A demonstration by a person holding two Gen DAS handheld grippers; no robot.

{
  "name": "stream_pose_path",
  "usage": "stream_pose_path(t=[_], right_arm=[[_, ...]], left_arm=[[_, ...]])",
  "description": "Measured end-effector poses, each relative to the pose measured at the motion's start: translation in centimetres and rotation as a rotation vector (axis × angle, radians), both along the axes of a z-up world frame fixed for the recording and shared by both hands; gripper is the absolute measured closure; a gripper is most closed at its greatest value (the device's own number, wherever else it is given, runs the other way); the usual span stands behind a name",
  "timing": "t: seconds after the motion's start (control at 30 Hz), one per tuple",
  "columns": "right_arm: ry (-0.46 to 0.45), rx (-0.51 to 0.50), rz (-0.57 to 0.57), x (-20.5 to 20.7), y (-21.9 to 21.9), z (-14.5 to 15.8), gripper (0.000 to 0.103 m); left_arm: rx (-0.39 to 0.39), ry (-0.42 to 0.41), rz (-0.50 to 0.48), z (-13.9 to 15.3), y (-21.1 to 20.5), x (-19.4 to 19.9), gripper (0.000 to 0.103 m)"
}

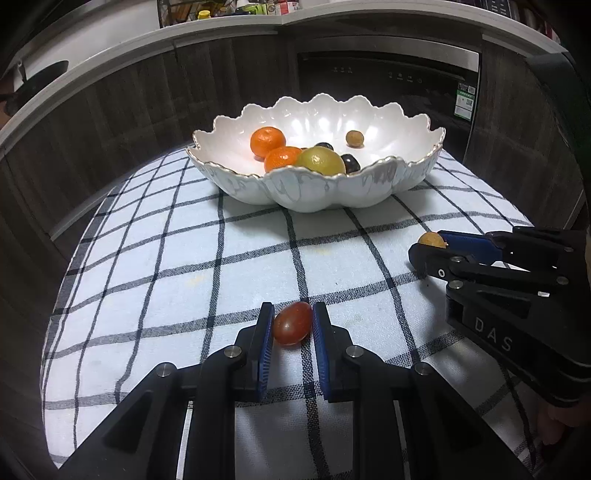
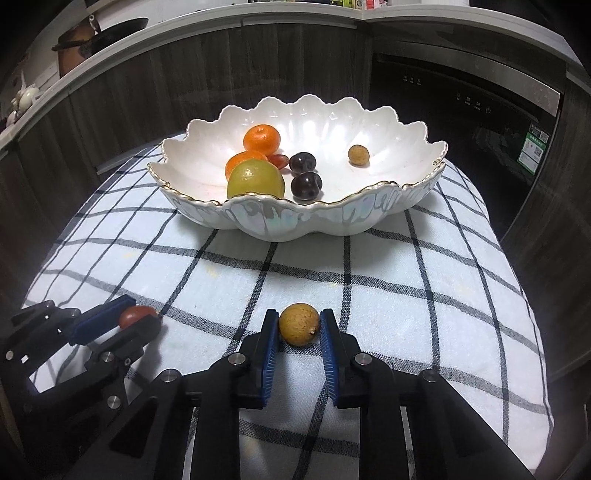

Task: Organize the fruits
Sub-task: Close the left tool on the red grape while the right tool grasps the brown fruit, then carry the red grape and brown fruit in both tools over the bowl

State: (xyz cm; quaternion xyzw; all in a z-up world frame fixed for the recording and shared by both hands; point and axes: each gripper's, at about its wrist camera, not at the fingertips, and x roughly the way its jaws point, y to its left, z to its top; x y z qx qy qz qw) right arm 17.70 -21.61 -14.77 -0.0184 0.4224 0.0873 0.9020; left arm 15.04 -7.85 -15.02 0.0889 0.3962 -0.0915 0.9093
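A white scalloped bowl (image 1: 317, 192) (image 2: 295, 221) stands at the far side of the checked cloth. It holds two oranges (image 1: 267, 142), a yellow-green fruit (image 1: 320, 160), dark plums (image 2: 306, 185) and a small brown longan (image 2: 358, 155). My left gripper (image 1: 293, 323) is shut on a red cherry tomato (image 1: 291, 324) low over the cloth; it also shows in the right wrist view (image 2: 138, 317). My right gripper (image 2: 299, 325) is shut on a brown longan (image 2: 299, 324) near the cloth; it shows at the right of the left wrist view (image 1: 430, 245).
The table is covered by a white cloth with dark checks (image 1: 221, 258). Behind it are dark wood cabinets (image 1: 129, 110), a built-in black appliance (image 2: 461, 110) and a white counter (image 1: 221, 26) with a pan (image 2: 110, 29).
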Motion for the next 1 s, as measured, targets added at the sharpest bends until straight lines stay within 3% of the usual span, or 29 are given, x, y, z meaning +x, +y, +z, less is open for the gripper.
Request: stream_pose_path(t=[1.0], right_arm=[[-0.15, 0.021, -0.018, -1.3, -0.5, 6.7, 0.079]], left_arm=[[0.006, -0.105, 0.06, 5.8, 0.6, 0.1, 0.081]])
